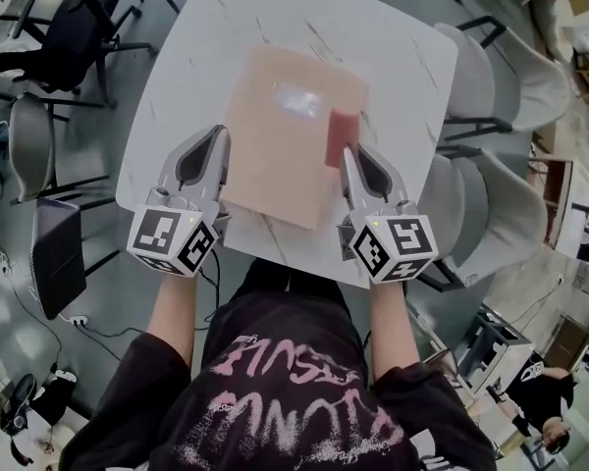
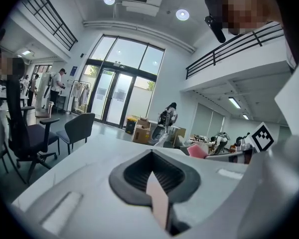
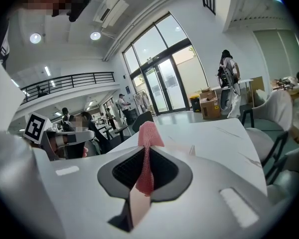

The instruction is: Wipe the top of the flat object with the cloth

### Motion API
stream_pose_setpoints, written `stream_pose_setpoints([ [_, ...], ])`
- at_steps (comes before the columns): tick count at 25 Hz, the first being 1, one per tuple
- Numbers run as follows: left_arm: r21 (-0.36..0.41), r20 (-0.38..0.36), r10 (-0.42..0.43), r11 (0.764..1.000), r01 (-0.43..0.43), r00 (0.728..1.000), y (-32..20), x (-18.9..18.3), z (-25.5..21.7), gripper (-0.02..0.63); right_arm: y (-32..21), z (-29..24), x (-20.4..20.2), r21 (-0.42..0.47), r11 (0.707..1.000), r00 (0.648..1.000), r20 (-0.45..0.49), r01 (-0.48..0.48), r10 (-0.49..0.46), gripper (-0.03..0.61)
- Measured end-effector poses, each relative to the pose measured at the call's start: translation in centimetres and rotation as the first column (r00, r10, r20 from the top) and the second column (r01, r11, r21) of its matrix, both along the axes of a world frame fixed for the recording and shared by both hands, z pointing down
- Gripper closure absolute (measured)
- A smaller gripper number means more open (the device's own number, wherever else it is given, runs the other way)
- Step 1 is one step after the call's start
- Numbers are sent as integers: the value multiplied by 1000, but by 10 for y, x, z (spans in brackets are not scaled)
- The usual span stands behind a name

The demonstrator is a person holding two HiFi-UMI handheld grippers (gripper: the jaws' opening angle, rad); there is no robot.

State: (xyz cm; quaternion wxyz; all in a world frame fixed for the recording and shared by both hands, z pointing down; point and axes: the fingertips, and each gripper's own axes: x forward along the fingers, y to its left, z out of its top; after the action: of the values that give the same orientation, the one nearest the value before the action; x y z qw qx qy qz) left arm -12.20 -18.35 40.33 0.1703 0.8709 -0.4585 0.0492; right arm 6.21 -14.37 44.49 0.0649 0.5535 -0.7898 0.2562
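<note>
- The person's black shirt (image 1: pixel 294 400) with pink print filled the near edge of the head view; both bare forearms (image 1: pixel 172 312) extended forward from it.
- Each forearm ended in a gripper carrying a marker cube (image 1: pixel 174 238) at its near end.
- The left gripper (image 1: pixel 219 133) lay at the near left edge of the flat board (image 1: pixel 275 135). In the left gripper view its jaws were clenched on the thin, pale edge of that board (image 2: pixel 159 203).
- The right gripper (image 1: pixel 348 150) lay at the right edge of the board. In the right gripper view its jaws were closed on the pink mesh cloth (image 3: pixel 148 133), which stood up out of the jaw gap.
- A thin pale strip showed in the same gap, nearer than the cloth; whether it was the board edge could not be determined.
- The cloth (image 1: pixel 342 135) rested on the right part of the board top, just beyond the right jaw tips.
- The board, peach-coloured and rectangular, lay flat on the white marbled table (image 1: pixel 275 18), turned slightly to the table edges.
- Grey chairs (image 1: pixel 510 77) stood to the right of the table and dark chairs (image 1: pixel 69 18) to the far left.
</note>
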Motion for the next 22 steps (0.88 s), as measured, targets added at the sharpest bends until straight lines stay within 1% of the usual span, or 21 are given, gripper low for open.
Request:
stream_pose_setpoints([
  [4, 3, 21, 11, 1000, -11, 1000, 1, 1, 4, 614, 2, 6, 0, -13, 1000, 1000, -1, -5, 4, 529],
  [9, -5, 18, 10, 1000, -10, 1000, 1, 1, 7, 614, 0, 7, -1, -17, 1000, 1000, -7, -2, 2, 529],
  [14, 3, 20, -4, 1000, 4, 1000, -1, -4, 5, 614, -7, 5, -2, -14, 1000, 1000, -4, -9, 9, 529],
  [22, -6, 15, -21, 1000, 21, 1000, 0, -10, 7, 614, -26, -2, -25, -9, 999, 999, -10, 52, -52, 529],
])
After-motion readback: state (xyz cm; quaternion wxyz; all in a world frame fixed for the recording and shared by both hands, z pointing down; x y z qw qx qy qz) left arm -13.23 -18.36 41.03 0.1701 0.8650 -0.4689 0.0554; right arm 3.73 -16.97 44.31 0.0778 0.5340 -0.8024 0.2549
